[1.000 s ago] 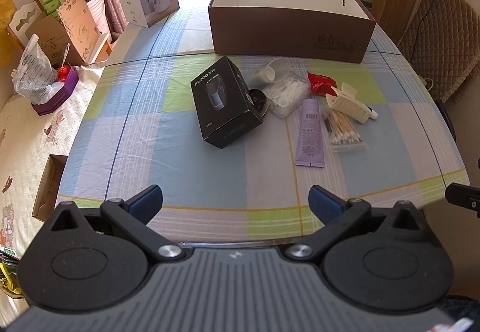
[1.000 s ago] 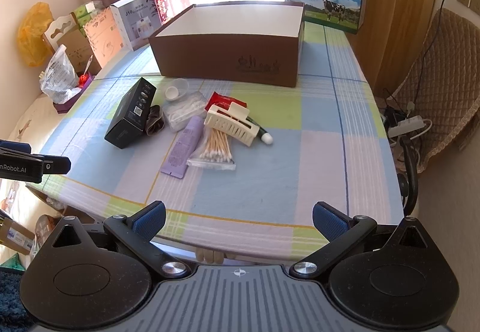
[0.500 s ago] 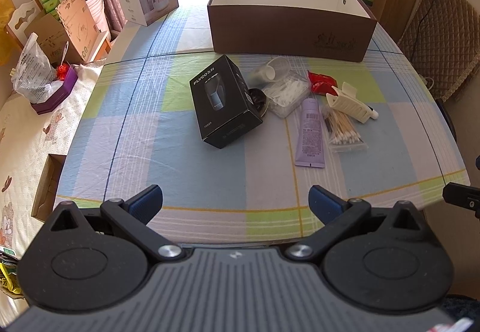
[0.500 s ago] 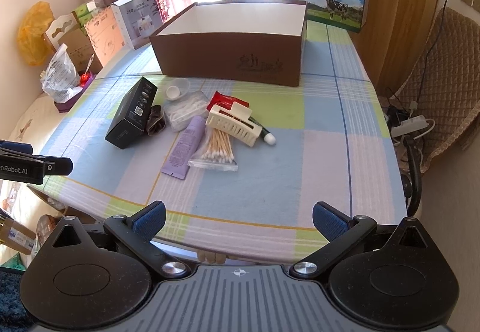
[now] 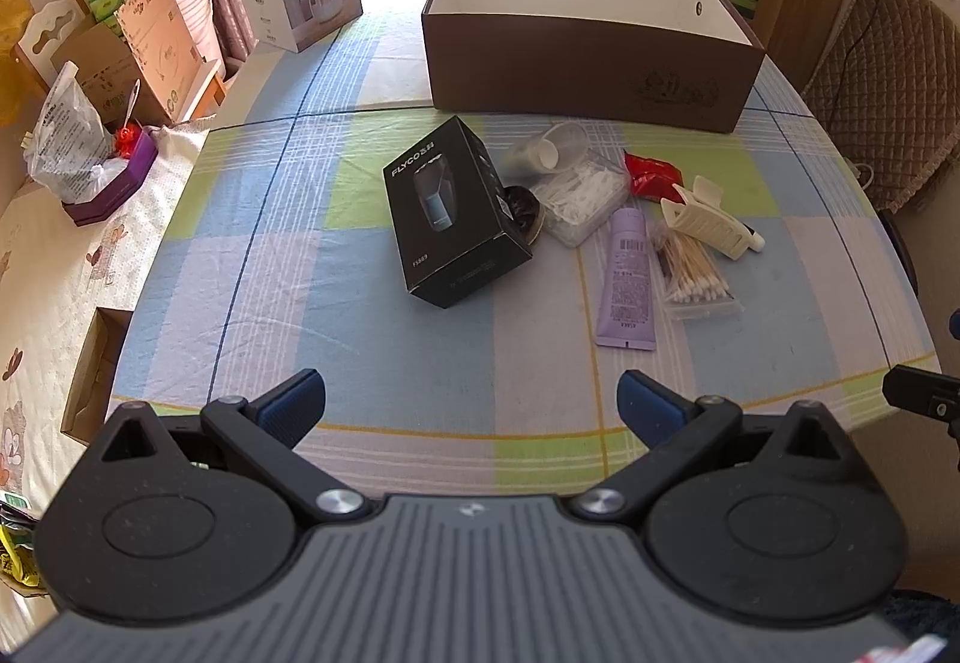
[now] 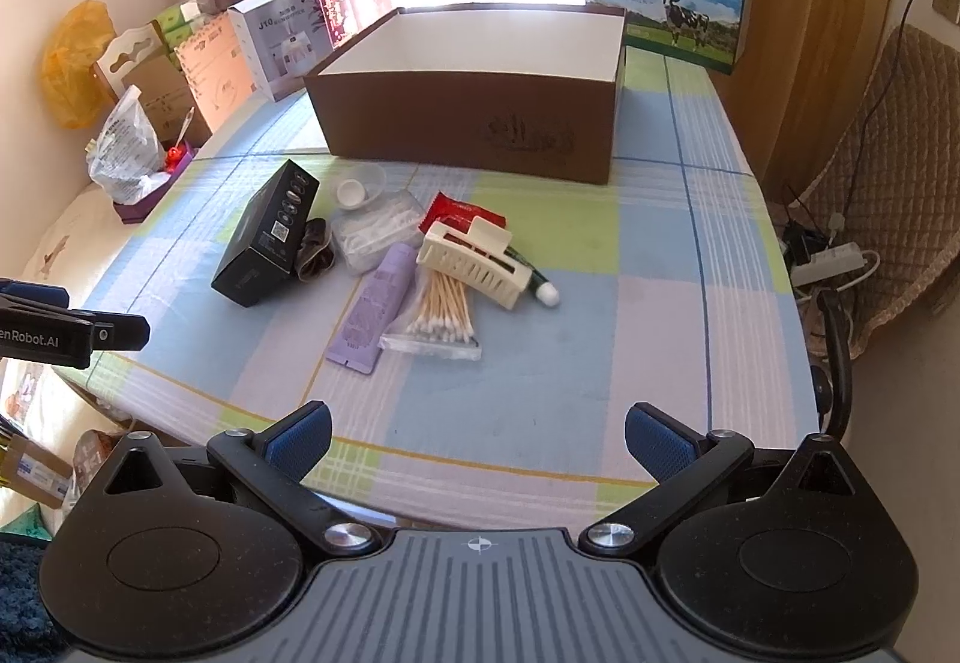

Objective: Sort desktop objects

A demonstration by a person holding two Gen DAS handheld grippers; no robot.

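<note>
Your left tongs [image 5: 471,399] and right tongs [image 6: 477,435] both stand wide open with nothing between the blue pads, hovering over the near edge of the table [image 5: 270,255]. Straight ahead of both, at the far side, sits the brown box [image 5: 591,81]; what you can see of its white inside shows nothing in it. Between the tongs and that box lies the clutter: a black razor box [image 5: 450,213] ahead of the left tongs, then a clear packet of floss picks [image 5: 579,198], a purple tube [image 5: 627,276], a clear case of cotton swabs [image 6: 441,318] and a cream hair clip [image 6: 474,261] ahead of the right tongs.
</note>
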